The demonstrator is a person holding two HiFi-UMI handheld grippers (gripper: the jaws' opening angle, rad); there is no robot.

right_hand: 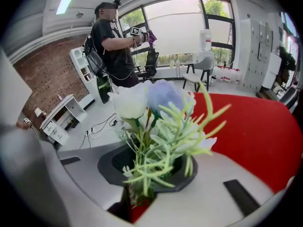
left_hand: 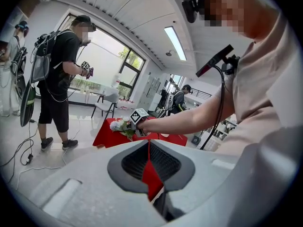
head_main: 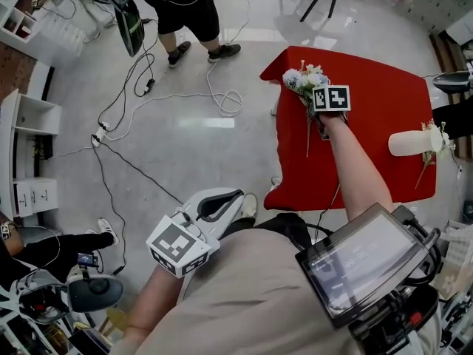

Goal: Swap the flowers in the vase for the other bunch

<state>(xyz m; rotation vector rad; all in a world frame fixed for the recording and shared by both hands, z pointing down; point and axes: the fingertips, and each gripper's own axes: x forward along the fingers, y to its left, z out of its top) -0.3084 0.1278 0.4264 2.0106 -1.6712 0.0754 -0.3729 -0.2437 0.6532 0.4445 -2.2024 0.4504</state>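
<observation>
A bunch of white and pale blue flowers (head_main: pixel 307 80) lies at the far left corner of the red table (head_main: pixel 384 176). My right gripper (head_main: pixel 316 103) is down over it, under its marker cube. In the right gripper view the blooms (right_hand: pixel 156 112) rise right in front of the camera and the green stems run down into the narrow gap of the gripper (right_hand: pixel 137 193), which is shut on them. A white vase (head_main: pixel 410 143) with pale flowers (head_main: pixel 436 135) in its mouth stands at the table's right side. My left gripper (head_main: pixel 225 202) hangs by my body, off the table, shut and empty (left_hand: pixel 149 145).
A person in black (head_main: pixel 185 13) stands beyond the table on the grey floor. Cables (head_main: pixel 222 102) trail across the floor left of the table. White shelves (head_main: pixel 29 154) line the left wall. A screen device (head_main: pixel 369 265) hangs at my chest.
</observation>
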